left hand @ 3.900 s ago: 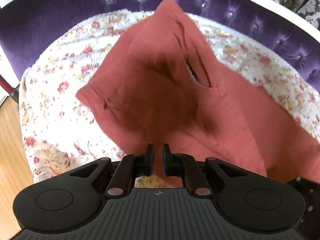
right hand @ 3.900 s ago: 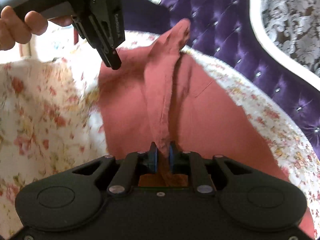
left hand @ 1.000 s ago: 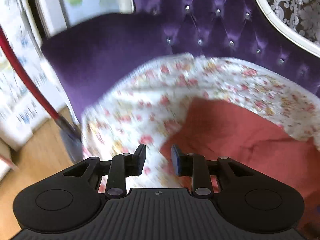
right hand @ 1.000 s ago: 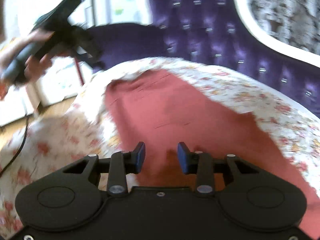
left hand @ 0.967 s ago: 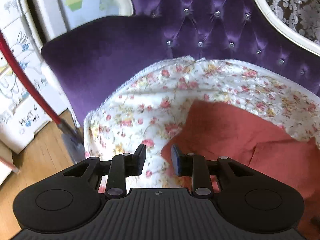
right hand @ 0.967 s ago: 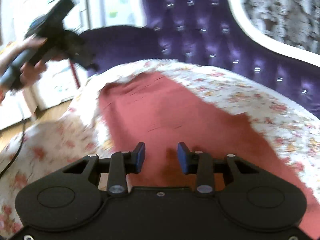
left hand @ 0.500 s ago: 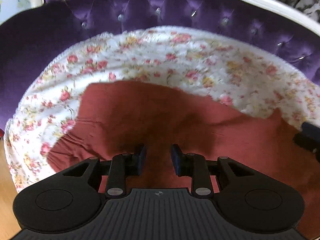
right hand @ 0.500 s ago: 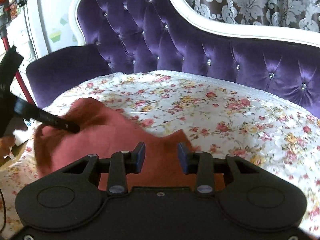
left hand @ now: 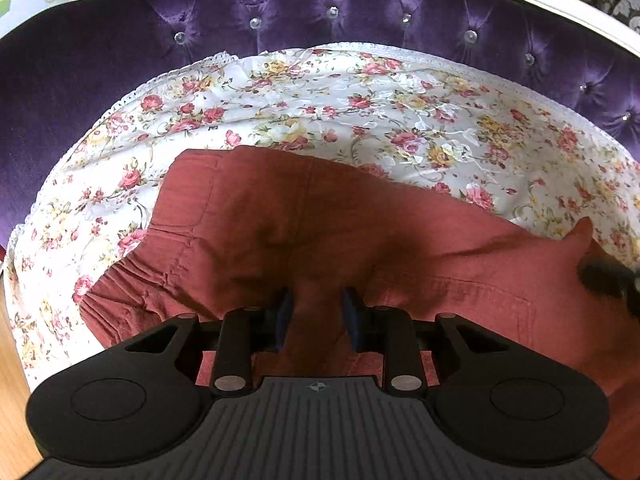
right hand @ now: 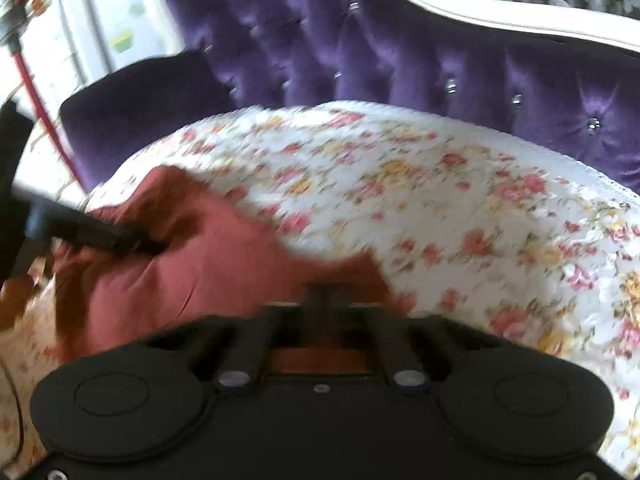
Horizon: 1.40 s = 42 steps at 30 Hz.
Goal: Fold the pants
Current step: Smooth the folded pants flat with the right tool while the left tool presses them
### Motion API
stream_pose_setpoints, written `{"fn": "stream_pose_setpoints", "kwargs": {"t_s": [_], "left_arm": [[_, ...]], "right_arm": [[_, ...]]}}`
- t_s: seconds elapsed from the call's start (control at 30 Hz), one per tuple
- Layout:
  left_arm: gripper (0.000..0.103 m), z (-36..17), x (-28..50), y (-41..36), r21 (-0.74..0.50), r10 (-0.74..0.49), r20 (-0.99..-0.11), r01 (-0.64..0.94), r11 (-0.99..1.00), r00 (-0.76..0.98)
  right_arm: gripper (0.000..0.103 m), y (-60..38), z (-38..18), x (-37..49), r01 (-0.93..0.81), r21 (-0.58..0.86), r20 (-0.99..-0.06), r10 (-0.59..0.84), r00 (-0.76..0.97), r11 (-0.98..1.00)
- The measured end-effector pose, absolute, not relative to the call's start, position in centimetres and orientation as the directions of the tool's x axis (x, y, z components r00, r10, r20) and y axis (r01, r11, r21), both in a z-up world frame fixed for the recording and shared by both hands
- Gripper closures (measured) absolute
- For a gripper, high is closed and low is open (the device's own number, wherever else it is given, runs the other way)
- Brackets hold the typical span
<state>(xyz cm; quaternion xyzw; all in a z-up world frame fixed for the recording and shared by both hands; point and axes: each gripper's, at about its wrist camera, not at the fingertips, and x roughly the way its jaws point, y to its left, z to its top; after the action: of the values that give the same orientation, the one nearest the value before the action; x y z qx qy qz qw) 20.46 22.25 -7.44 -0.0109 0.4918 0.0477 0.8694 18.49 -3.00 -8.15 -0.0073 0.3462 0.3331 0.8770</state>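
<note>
Rust-red pants (left hand: 320, 220) lie mid-frame on floral cover (left hand: 400, 112). We keep left gripper (left hand: 314, 312) parted over the fabric, right gripper (right hand: 322, 296) pinched closed on the hem; lift both evenly for the fold.

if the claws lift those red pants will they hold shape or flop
Probably flop: the red pants lie creased and rumpled on the floral cover, so the cloth looks soft. They seem thin and light. With the right claw shut on one edge, the rest would likely hang and drag.

L hand-held gripper (left hand: 316, 312) parted, R (right hand: 325, 300) clamped.
</note>
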Motion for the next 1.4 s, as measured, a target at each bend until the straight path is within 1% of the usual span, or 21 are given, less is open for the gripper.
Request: {"fn": "stream_pose_setpoints", "kwargs": {"t_s": [0.07, 0.13, 0.17, 0.2, 0.23, 0.3, 0.33, 0.37, 0.47, 0.53, 0.57, 0.67, 0.77, 0.87, 0.93, 1.0, 1.03, 1.13, 1.17, 1.33, 1.4], "left_arm": [[0.075, -7.4, 20.5, 22.4, 0.018, 0.066, -0.857, -0.1, 0.995, 0.512], [0.075, -7.4, 20.5, 22.3, 0.02, 0.07, -0.856, -0.102, 0.995, 0.512], [0.075, -7.4, 20.5, 22.2, 0.024, 0.073, -0.856, -0.101, 0.995, 0.512], [0.075, -7.4, 20.4, 22.1, 0.027, 0.075, -0.855, -0.099, 0.995, 0.513], [0.075, -7.4, 20.4, 22.1, 0.029, 0.075, -0.854, -0.097, 0.995, 0.515], [0.075, -7.4, 20.4, 22.2, 0.026, 0.071, -0.851, -0.094, 0.995, 0.52], [0.075, -7.4, 20.3, 22.2, 0.024, 0.069, -0.85, -0.093, 0.995, 0.522], [0.075, -7.4, 20.3, 22.3, 0.022, 0.068, -0.849, -0.093, 0.995, 0.524], [0.075, -7.4, 20.1, 22.2, 0.027, 0.07, -0.845, -0.089, 0.996, 0.531], [0.075, -7.4, 20.1, 22.1, 0.03, 0.072, -0.843, -0.087, 0.996, 0.533], [0.075, -7.4, 20.1, 22.1, 0.03, 0.071, -0.842, -0.086, 0.996, 0.534], [0.075, -7.2, 20.1, 22.3, 0.017, 0.059, -0.845, -0.084, 0.996, 0.532], [0.075, -6.3, 20.5, 22.7, -0.013, 0.044, -0.839, -0.101, 0.995, 0.542], [0.075, -5.5, 21.7, 22.5, -0.017, 0.048, -0.824, -0.109, 0.994, 0.564], [0.075, -5.4, 22.8, 22.4, -0.025, 0.046, -0.822, -0.116, 0.993, 0.568], [0.075, -6.1, 24.3, 22.5, -0.028, 0.049, -0.838, -0.133, 0.991, 0.543], [0.076, -6.8, 25.2, 22.8, -0.012, 0.073, -0.855, -0.16, 0.987, 0.513], [0.076, -7.1, 25.9, 23.1, -0.018, 0.069, -0.866, -0.167, 0.986, 0.496], [0.076, -7.1, 25.9, 23.0, -0.015, 0.07, -0.868, -0.167, 0.986, 0.492], [0.076, -7.3, 25.7, 22.8, 0.006, 0.08, -0.864, -0.149, 0.989, 0.497], [0.075, -7.4, 25.8, 22.7, 0.01, 0.083, -0.863, -0.147, 0.989, 0.499]], "right_arm": [[0.098, -2.5, -8.4, 17.1, -0.632, 0.231, -0.606, 0.618, 0.501, 0.74], [0.098, -2.1, -8.3, 16.4, -0.623, 0.16, -0.596, 0.578, 0.557, 0.766], [0.094, -2.2, -8.2, 16.5, -0.587, 0.127, -0.577, 0.541, 0.612, 0.799], [0.083, -2.4, -8.0, 17.1, -0.557, 0.126, -0.562, 0.522, 0.641, 0.821], [0.079, -2.8, -7.8, 17.9, -0.529, 0.142, -0.554, 0.51, 0.657, 0.836], [0.047, -3.7, -7.7, 19.8, -0.508, 0.184, -0.556, 0.516, 0.652, 0.841], [0.042, -3.9, -7.8, 20.6, -0.513, 0.2, -0.563, 0.527, 0.637, 0.834], [0.04, -4.0, -7.9, 21.3, -0.518, 0.209, -0.572, 0.533, 0.623, 0.829], [0.041, -4.4, -8.5, 22.7, -0.536, 0.249, -0.593, 0.565, 0.574, 0.806], [0.061, -4.6, -8.9, 22.7, -0.561, 0.3, -0.593, 0.612, 0.524, 0.771], [0.079, -4.6, -9.0, 22.6, -0.561, 0.31, -0.599, 0.616, 0.512, 0.767], [0.084, -4.7, -8.4, 20.5, -0.59, 0.261, -0.565, 0.616, 0.549, 0.764], [0.085, -4.7, -7.7, 18.3, -0.614, 0.229, -0.526, 0.627, 0.575, 0.755], [0.085, -4.0, -7.6, 16.9, -0.631, 0.179, -0.528, 0.615, 0.586, 0.755], [0.083, -3.6, -7.9, 16.2, -0.635, 0.141, -0.533, 0.598, 0.598, 0.76], [0.076, -3.5, -8.2, 16.1, -0.626, 0.136, -0.546, 0.586, 0.599, 0.768], [0.076, -3.5, -8.4, 16.2, -0.622, 0.138, -0.553, 0.581, 0.597, 0.771], [0.074, -4.0, -8.7, 16.8, -0.621, 0.169, -0.569, 0.59, 0.573, 0.765], [0.071, -4.1, -8.7, 17.2, -0.624, 0.188, -0.569, 0.602, 0.56, 0.759], [0.063, -4.3, -8.6, 19.2, -0.619, 0.279, -0.551, 0.651, 0.523, 0.734], [0.063, -4.5, -8.8, 20.2, -0.601, 0.341, -0.538, 0.675, 0.506, 0.723]]}}
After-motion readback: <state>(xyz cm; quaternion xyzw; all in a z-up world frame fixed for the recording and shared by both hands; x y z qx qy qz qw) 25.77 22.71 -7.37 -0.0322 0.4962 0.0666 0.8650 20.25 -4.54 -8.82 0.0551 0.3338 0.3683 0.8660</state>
